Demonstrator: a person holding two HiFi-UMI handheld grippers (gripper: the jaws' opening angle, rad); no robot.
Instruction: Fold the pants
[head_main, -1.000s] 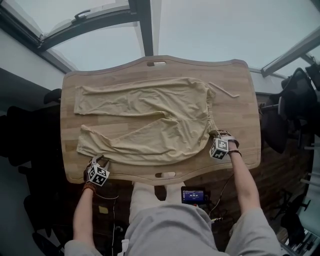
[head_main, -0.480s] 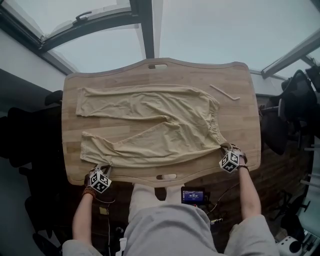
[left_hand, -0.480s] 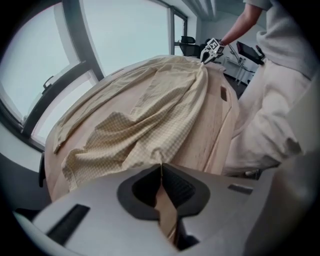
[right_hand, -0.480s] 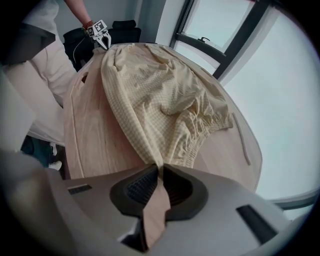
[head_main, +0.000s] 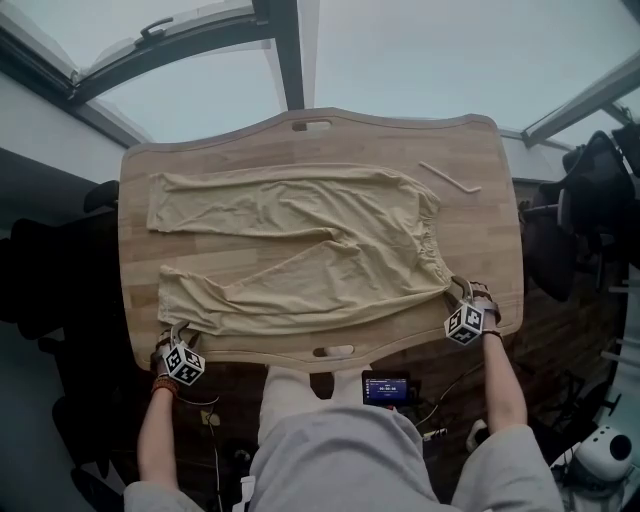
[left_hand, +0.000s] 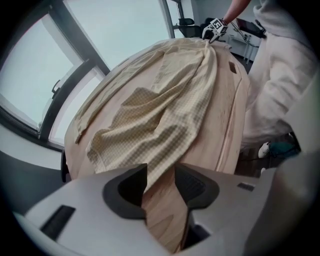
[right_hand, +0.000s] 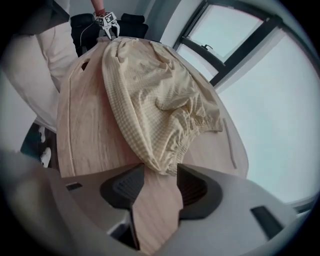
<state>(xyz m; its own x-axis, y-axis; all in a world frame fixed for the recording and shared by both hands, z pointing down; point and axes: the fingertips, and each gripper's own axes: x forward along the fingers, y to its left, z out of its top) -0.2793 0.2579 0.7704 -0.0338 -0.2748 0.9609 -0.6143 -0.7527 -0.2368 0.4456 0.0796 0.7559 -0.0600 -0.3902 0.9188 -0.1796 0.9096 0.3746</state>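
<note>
tan pants (head_main: 300, 250) lie spread flat along the table (head_main: 480, 200), ready for folding. my left tool (left_hand: 160, 181) and right tool (right_hand: 160, 179) have just been opening; hem (left_hand: 156, 167) and waistband (right_hand: 167, 159) rest loose between their jaws.

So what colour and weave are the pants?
Pale yellow-beige, waffle-textured pants; clearest in the right gripper view.

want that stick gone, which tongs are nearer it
Right. The right tongs sit on the stick's side, the left tongs across the table. Both just opened, pants between jaws.
</note>
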